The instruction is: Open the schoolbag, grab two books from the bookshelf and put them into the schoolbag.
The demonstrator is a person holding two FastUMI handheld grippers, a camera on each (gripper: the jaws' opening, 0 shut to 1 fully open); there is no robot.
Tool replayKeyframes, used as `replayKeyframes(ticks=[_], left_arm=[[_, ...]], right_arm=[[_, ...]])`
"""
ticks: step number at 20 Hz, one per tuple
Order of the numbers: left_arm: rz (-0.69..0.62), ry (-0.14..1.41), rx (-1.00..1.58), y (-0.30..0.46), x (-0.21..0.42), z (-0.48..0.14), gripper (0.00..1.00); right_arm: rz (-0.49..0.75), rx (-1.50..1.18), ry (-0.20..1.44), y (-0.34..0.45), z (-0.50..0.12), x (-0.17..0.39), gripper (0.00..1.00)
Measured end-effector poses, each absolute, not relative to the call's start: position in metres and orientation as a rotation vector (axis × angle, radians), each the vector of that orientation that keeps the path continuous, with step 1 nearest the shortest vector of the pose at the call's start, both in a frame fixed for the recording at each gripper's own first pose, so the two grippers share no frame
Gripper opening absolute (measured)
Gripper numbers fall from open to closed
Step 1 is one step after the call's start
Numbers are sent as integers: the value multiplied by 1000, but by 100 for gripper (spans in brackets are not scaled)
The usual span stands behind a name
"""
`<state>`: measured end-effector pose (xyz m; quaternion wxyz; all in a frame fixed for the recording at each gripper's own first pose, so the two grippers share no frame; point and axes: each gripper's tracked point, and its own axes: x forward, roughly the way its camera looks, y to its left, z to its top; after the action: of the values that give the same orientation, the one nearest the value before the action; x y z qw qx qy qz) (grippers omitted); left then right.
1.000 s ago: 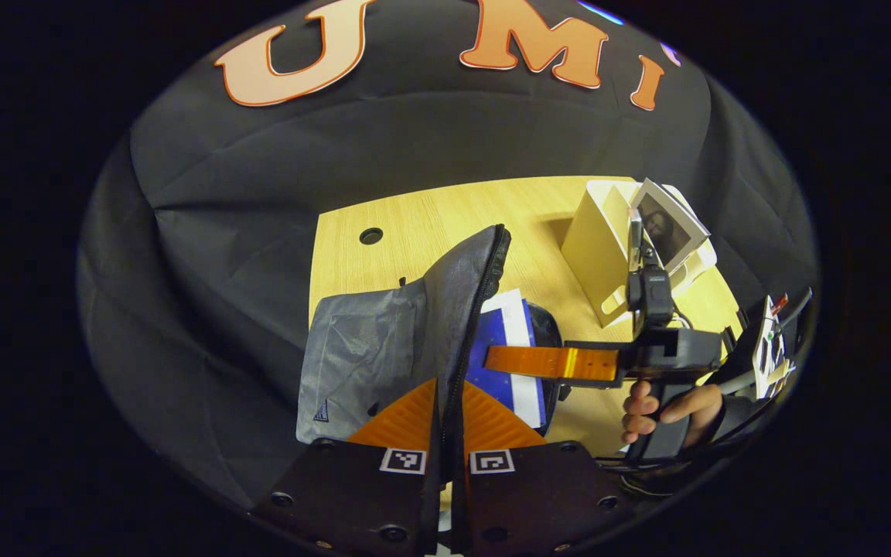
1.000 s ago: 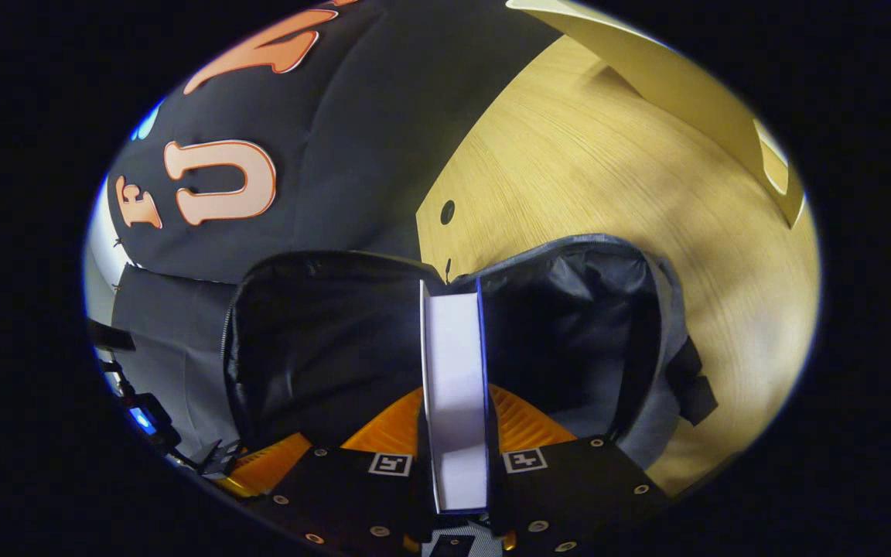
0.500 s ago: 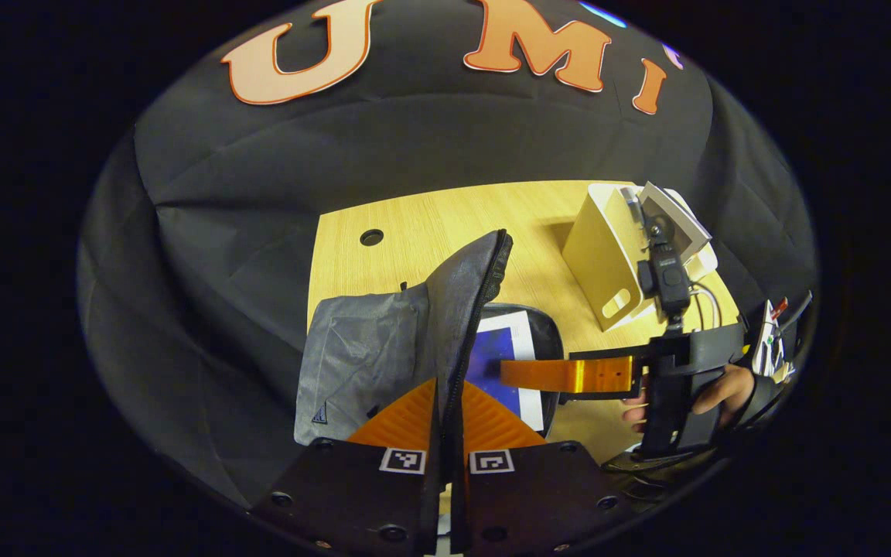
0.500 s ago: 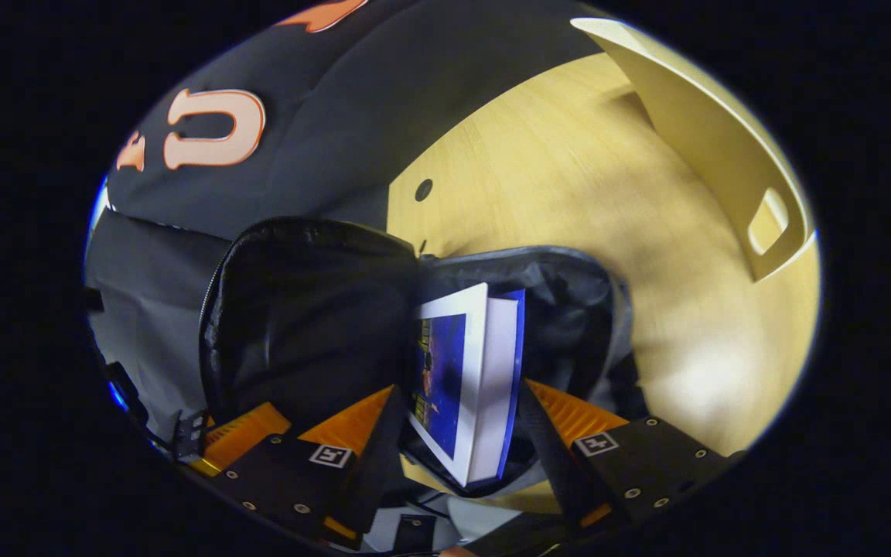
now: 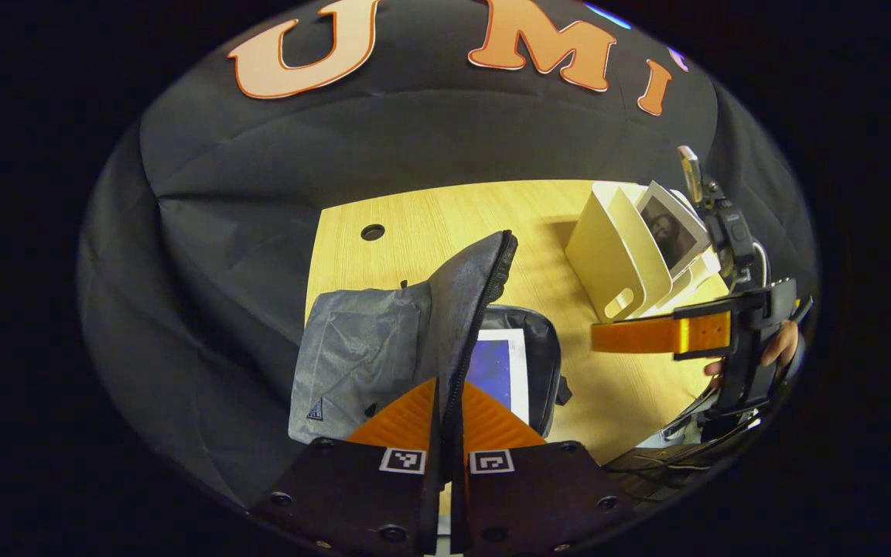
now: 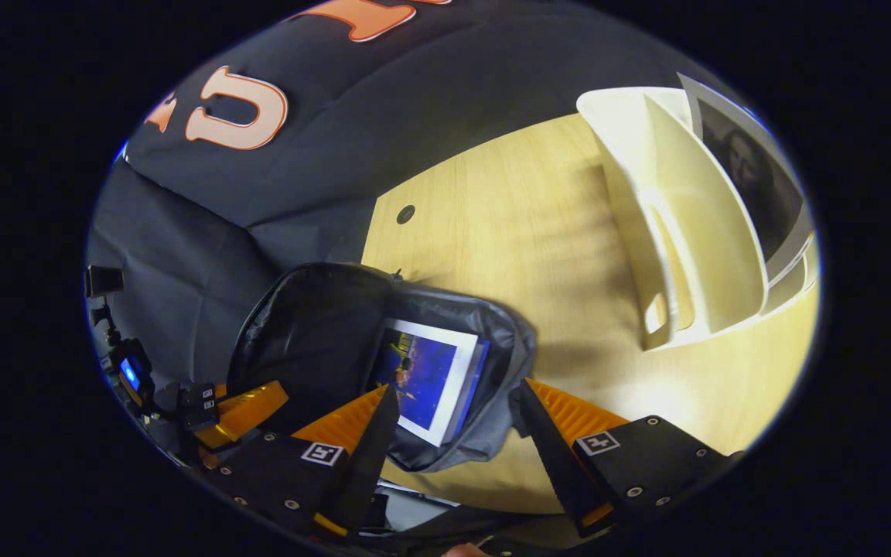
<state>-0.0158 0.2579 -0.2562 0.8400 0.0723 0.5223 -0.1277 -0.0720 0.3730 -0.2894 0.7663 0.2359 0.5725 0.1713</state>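
The blue book (image 6: 424, 377) has been released into the schoolbag (image 6: 492, 340), and the right gripper (image 6: 453, 422), now open, is drawn back. The flap (image 5: 461, 309) is kept pinched by the left gripper (image 5: 445, 418). One book remains in the bookshelf (image 6: 693, 232).

No readable text or numbers. Only signs: square black-and-white fiducial markers on the left gripper (image 5: 445, 433) finger bases, same on the right gripper (image 6: 453, 422). Small triangular logo on the schoolbag (image 5: 360, 363), 7 o'clock corner, illegible.
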Motion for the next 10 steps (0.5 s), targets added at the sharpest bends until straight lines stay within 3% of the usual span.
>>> replayKeyframes(ticks=[10], left_arm=[[-278,1137,164,249,-23,-270,7]], right_arm=[[305,317,1206,251,-231,-49,95]])
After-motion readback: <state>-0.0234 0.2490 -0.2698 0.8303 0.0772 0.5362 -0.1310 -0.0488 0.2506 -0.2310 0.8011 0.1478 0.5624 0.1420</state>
